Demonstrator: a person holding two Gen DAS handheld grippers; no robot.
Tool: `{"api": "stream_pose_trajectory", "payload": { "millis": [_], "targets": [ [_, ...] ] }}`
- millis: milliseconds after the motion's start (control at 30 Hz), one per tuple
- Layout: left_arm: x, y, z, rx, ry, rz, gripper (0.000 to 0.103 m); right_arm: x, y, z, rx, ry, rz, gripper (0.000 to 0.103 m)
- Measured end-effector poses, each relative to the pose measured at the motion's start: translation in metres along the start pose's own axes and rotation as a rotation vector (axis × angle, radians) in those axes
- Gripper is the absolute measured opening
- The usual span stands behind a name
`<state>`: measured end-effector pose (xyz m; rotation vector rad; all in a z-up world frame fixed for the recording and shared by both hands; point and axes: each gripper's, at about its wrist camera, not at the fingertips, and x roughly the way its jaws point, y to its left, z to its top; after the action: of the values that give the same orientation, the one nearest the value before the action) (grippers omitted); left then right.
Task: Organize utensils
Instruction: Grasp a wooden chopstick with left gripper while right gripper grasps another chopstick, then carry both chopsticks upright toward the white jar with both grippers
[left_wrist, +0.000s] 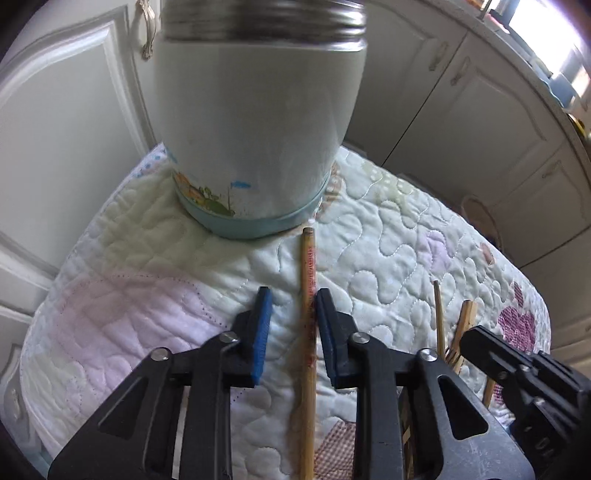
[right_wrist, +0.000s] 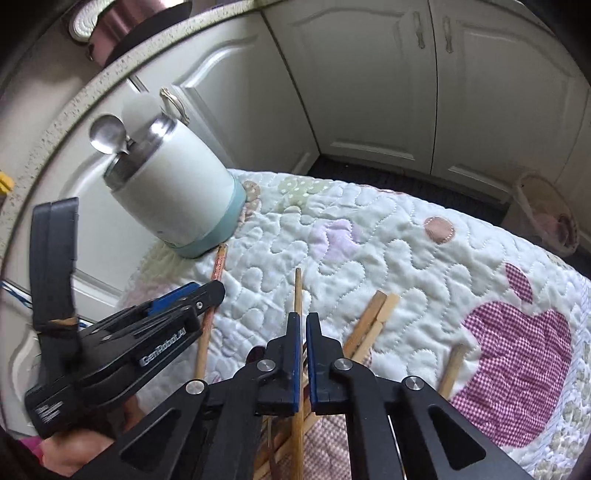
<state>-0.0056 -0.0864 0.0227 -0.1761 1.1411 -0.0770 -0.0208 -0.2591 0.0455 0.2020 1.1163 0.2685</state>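
A white jar (left_wrist: 258, 129) with a pale green base stands on the quilt (left_wrist: 147, 295); a metal spoon (right_wrist: 107, 134) sticks out of it. My left gripper (left_wrist: 293, 293) is low over the quilt just in front of the jar, jaws apart. A wooden chopstick with red lettering (left_wrist: 308, 266) lies between them, against the right pad only. My right gripper (right_wrist: 303, 317) has its jaws almost together on a thin plain chopstick (right_wrist: 297, 284) that runs between the pads. The left gripper also shows at the left of the right wrist view.
More wooden chopsticks lie on the quilt to the right: a pair (right_wrist: 373, 317) and a single one (right_wrist: 452, 369). White cabinet doors (right_wrist: 369, 74) surround the quilted surface. A small basket (right_wrist: 546, 218) sits on the floor at far right.
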Motion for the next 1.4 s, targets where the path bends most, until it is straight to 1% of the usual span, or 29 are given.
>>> {"api": "stream_pose_trajectory", "payload": {
  "millis": [33,67,133,200,233,333,367,400,433,467,500,567,667,767,800,833,867,900,933,1000,1133,1267,1400],
  "targets": [
    [0.001,0.0,0.0,0.007,0.014,-0.014,0.006,-0.001,0.0,0.001,-0.005,-0.004,-0.003,0.003],
    [0.0,0.0,0.0,0.014,0.025,-0.026,0.006,-0.001,0.002,0.002,-0.005,-0.01,0.002,0.003],
    [-0.004,0.001,-0.003,0.044,0.038,-0.037,0.007,0.002,0.003,0.005,0.01,-0.002,0.021,0.007],
    [-0.008,0.008,-0.006,0.055,0.062,-0.05,0.007,0.009,0.005,0.008,0.017,0.007,0.017,0.036],
    [-0.01,0.011,-0.009,0.051,0.072,-0.059,0.007,0.013,0.006,0.009,0.012,0.009,0.012,0.038],
    [-0.016,0.023,-0.011,0.044,0.084,-0.067,0.007,0.027,0.008,0.009,0.001,0.044,-0.018,0.038],
    [-0.018,0.025,-0.01,0.039,0.081,-0.061,0.007,0.03,0.007,0.01,0.005,0.045,-0.015,0.033],
    [-0.02,0.027,-0.009,0.032,0.076,-0.056,0.012,0.031,0.006,0.01,0.006,0.046,-0.01,0.023],
    [-0.021,0.031,-0.011,0.026,0.072,-0.052,0.026,0.033,0.006,0.01,0.007,0.049,-0.007,0.019],
    [-0.022,0.033,-0.01,0.016,0.063,-0.047,0.034,0.033,0.005,0.01,0.006,0.044,-0.006,0.012],
    [-0.023,0.034,-0.008,0.007,0.051,-0.043,0.044,0.031,0.004,0.01,0.005,0.038,-0.002,0.008],
    [-0.023,0.032,-0.005,-0.002,0.039,-0.024,0.045,0.025,0.003,0.009,-0.004,0.026,-0.001,0.005],
    [-0.014,0.032,0.0,-0.033,0.052,0.002,0.045,0.013,-0.001,0.007,-0.003,0.007,0.016,0.005],
    [-0.009,0.033,0.007,-0.07,0.035,0.009,0.045,0.001,-0.002,0.004,-0.002,-0.009,0.031,0.005],
    [-0.009,0.032,0.008,-0.066,0.028,0.004,0.045,-0.004,-0.001,0.002,-0.004,-0.014,0.034,0.005],
    [-0.007,0.03,0.01,-0.051,0.022,0.002,0.041,-0.009,-0.001,0.0,-0.008,-0.022,0.037,0.005],
    [-0.01,0.033,0.007,-0.024,0.013,0.003,0.031,-0.018,0.0,-0.003,-0.012,-0.033,0.04,0.005],
    [-0.01,0.032,0.006,0.011,0.012,0.012,0.006,-0.025,0.0,-0.006,-0.013,-0.042,0.045,0.005],
    [-0.005,0.026,0.008,0.016,0.026,-0.005,0.006,-0.033,0.001,-0.009,-0.014,-0.055,0.051,0.005],
    [-0.009,0.034,0.005,-0.004,0.042,-0.076,0.006,-0.05,0.002,-0.014,-0.011,-0.084,0.063,0.004],
    [-0.034,0.045,-0.002,0.012,0.034,-0.141,0.006,-0.085,0.006,-0.026,-0.01,-0.146,0.079,0.005],
    [-0.078,0.046,-0.003,0.053,-0.023,-0.199,0.006,-0.115,0.016,-0.036,-0.034,-0.191,0.078,0.005],
    [-0.12,0.035,-0.006,0.099,-0.096,-0.238,0.006,-0.144,0.028,-0.042,-0.065,-0.238,0.071,0.004]
  ]
}}
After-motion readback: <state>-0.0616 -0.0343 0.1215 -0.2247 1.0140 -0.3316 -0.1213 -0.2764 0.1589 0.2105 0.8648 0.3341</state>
